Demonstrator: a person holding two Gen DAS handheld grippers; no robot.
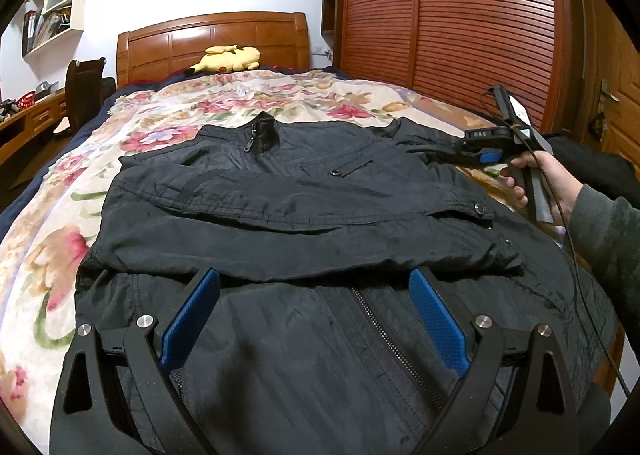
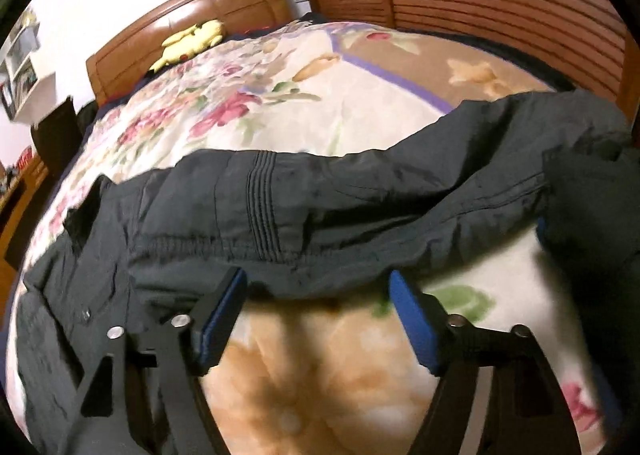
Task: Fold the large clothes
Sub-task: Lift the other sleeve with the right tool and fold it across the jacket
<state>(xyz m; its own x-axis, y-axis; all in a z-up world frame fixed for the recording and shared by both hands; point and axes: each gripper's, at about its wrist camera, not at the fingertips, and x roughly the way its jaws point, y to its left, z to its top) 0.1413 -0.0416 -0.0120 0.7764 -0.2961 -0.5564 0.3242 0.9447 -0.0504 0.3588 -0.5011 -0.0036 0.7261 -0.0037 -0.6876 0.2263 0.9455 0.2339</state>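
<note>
Presently both claws stand wide open and empty over the black jacket (image 1: 280, 191) at frame centre on the bed (image 1: 48, 255); right gripper (image 2: 318, 299) should close squarely on the sleeve (image 2: 320, 223), left gripper (image 1: 314, 291) idle.

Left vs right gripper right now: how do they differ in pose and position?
The left gripper hovers over the black zip-up jacket's body, near the folded-over sleeve; the right gripper is at the jacket's other sleeve, over the floral blanket. Left points up the bed; right comes in from the side. Both are open, holding nothing.
</note>
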